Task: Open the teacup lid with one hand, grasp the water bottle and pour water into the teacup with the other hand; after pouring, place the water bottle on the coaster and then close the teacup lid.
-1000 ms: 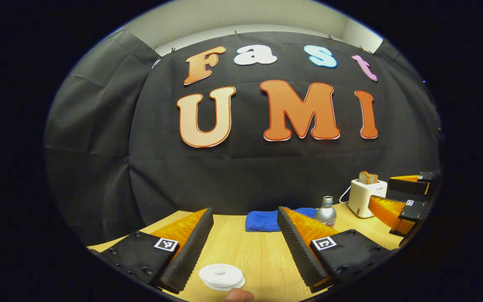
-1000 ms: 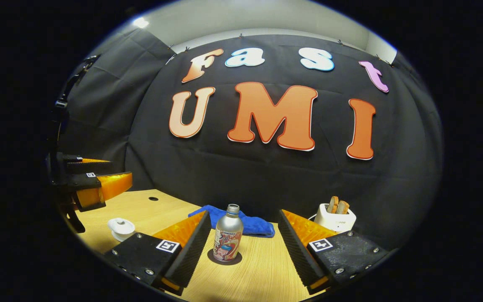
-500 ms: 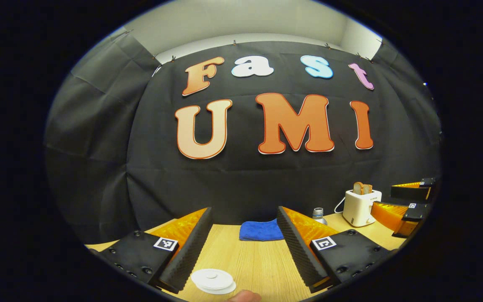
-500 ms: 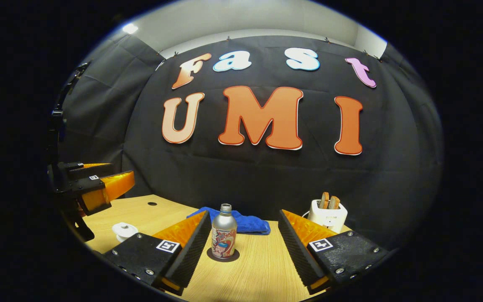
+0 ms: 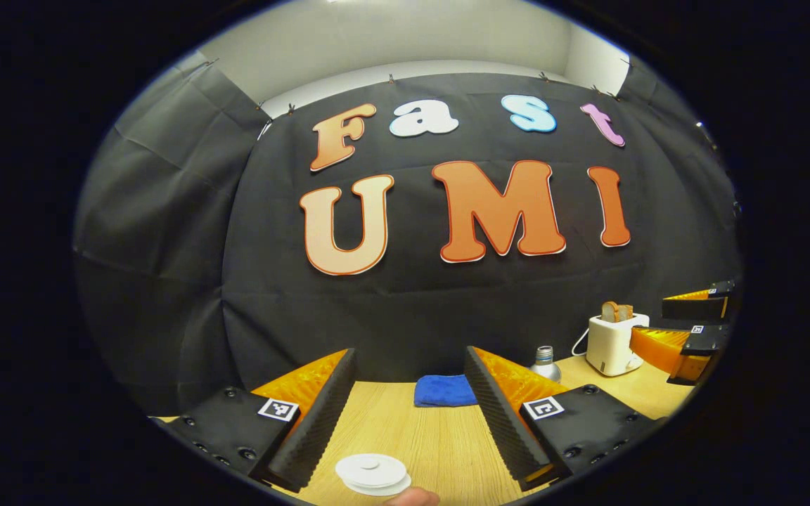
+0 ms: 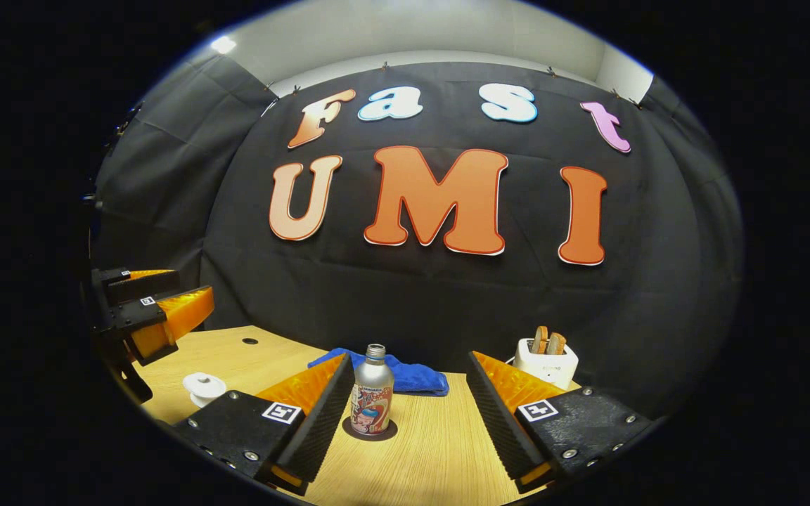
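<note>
The silver water bottle [image 6: 372, 391] with a printed label stands upright on a dark round coaster [image 6: 370, 430]. My right gripper [image 6: 409, 358] is open just short of it, and the bottle sits near the left finger [image 6: 320, 411] without contact. A white teacup [image 6: 203, 387] with its knobbed lid on stands at the left of the table. In the left gripper view the lid [image 5: 373, 472] lies low between the open fingers of my left gripper [image 5: 410, 358], which hovers above it. The bottle's neck [image 5: 544, 355] peeks over the right finger.
A blue cloth [image 6: 391, 376] lies behind the bottle. At the back right, a white toaster [image 6: 544, 362] holds bread slices. The wooden table [image 6: 433, 450] has a small hole [image 6: 250, 341] at the far left. The left gripper [image 6: 194, 287] hangs above the cup. A fingertip [image 5: 412, 497] shows at the bottom.
The right gripper has drawn back a little from the bottle, which looks smaller now. The left gripper has shifted slightly above the lid. Both stayed open.
</note>
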`<state>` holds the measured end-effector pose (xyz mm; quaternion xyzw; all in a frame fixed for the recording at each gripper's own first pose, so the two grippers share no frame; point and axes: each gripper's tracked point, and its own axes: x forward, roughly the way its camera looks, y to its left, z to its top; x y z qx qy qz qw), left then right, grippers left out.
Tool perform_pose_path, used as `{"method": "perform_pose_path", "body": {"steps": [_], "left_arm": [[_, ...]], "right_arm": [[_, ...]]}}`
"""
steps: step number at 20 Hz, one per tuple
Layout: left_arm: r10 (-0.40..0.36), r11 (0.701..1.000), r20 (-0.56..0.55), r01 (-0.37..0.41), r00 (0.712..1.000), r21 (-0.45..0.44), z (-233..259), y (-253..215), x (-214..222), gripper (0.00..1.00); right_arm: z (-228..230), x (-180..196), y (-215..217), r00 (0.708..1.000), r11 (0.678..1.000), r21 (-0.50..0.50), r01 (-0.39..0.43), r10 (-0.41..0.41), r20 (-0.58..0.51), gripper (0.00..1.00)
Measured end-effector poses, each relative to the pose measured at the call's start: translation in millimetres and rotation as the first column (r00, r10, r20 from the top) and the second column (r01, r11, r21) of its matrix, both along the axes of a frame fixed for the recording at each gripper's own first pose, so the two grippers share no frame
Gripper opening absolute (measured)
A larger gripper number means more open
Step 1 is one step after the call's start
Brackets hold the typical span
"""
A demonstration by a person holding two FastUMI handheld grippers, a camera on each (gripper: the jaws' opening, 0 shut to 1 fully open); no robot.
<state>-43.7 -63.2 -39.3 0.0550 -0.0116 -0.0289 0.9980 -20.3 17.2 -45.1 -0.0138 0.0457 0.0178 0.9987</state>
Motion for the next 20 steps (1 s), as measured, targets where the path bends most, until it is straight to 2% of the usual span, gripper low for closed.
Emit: {"method": "perform_pose_path", "body": {"steps": [9, 16, 20], "left_arm": [[0.003, 0.999, -0.009, -0.003, 1.0, -0.045, -4.7, 7.6, -6.4, 1.0], [0.012, 0.999, -0.015, -0.012, 1.0, -0.035, -5.1, 14.3, -10.8, 1.0], [0.004, 0.998, -0.028, -0.005, 1.0, -0.058, -4.3, 15.9, -9.8, 1.0]], "right_arm": [[-3.3, -3.3, -0.1, 1.0, 0.999, -0.035, 0.023, -0.023, 0.003, 0.96], [-0.6, -2.2, 5.3, 1.0, 0.999, -0.041, 0.022, -0.022, 0.009, 0.96], [2.9, -1.7, 2.6, 1.0, 0.998, -0.055, 0.029, -0.028, 0.01, 0.96]]}}
